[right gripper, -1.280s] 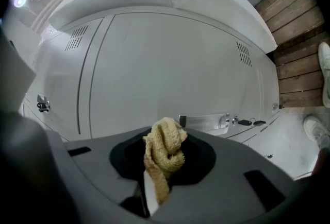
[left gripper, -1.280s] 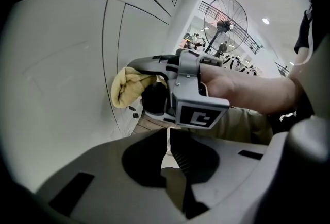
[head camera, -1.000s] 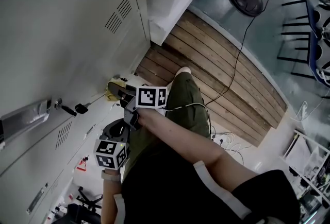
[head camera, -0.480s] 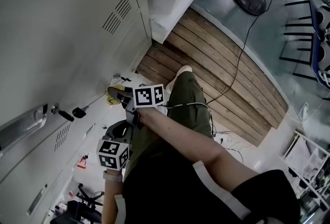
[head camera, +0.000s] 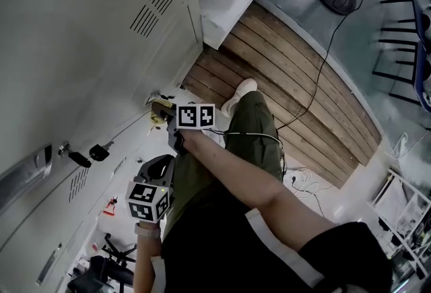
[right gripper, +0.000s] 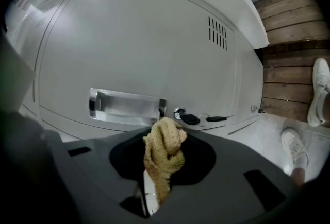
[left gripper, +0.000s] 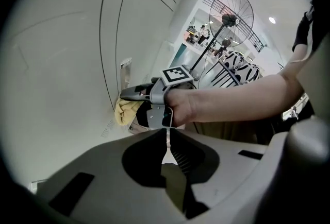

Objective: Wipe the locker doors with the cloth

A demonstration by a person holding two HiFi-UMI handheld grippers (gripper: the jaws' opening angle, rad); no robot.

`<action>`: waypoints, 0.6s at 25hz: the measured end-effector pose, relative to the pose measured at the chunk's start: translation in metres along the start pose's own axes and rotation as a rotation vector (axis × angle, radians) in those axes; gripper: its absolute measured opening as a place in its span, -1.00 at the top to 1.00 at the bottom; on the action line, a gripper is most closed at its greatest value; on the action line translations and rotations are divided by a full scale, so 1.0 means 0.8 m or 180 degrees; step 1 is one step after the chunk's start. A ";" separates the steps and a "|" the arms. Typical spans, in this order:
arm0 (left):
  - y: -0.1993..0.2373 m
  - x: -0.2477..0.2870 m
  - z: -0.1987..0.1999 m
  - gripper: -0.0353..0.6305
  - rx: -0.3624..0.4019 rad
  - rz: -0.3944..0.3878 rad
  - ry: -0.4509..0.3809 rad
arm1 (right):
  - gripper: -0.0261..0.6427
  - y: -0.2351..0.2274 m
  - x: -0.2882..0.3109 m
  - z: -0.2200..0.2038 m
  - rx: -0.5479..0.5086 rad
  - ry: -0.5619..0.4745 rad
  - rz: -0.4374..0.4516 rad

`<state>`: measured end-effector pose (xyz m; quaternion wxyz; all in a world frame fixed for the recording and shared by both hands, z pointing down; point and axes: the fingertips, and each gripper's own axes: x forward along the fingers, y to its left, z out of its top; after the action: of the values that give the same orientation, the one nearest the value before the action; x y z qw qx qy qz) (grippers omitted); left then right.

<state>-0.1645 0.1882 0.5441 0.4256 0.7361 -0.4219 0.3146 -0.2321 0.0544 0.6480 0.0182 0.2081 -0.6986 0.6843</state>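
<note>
The right gripper (right gripper: 161, 176) is clamping a bunched yellow cloth (right gripper: 164, 152) between its jaws and holding it close to the grey locker door (right gripper: 134, 48), just below the metal handle (right gripper: 126, 105) and the key (right gripper: 193, 119). Whether the cloth is touching the door is unclear. The left gripper (left gripper: 166, 138) is hovering behind the right one, its jaws pressed together with nothing between them.

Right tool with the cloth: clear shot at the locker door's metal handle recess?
Probably yes. The right tool is shut on the cloth and faces the locker door; nothing stands between it and the handle recess. The key in the lock sits just beside the recess.
</note>
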 end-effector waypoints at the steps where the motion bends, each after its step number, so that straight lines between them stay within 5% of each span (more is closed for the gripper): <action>1: 0.001 0.000 -0.001 0.82 0.0002 0.0005 0.0008 | 0.69 -0.009 0.003 0.001 -0.0014 -0.0032 -0.0042; 15: 0.009 0.005 -0.016 0.82 0.0064 0.0036 0.0194 | 0.69 -0.100 0.026 0.014 -0.0203 -0.0449 -0.0394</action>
<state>-0.1705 0.1959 0.5557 0.4291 0.7281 -0.4097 0.3435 -0.2227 0.0398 0.7293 0.0177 0.2979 -0.7054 0.6429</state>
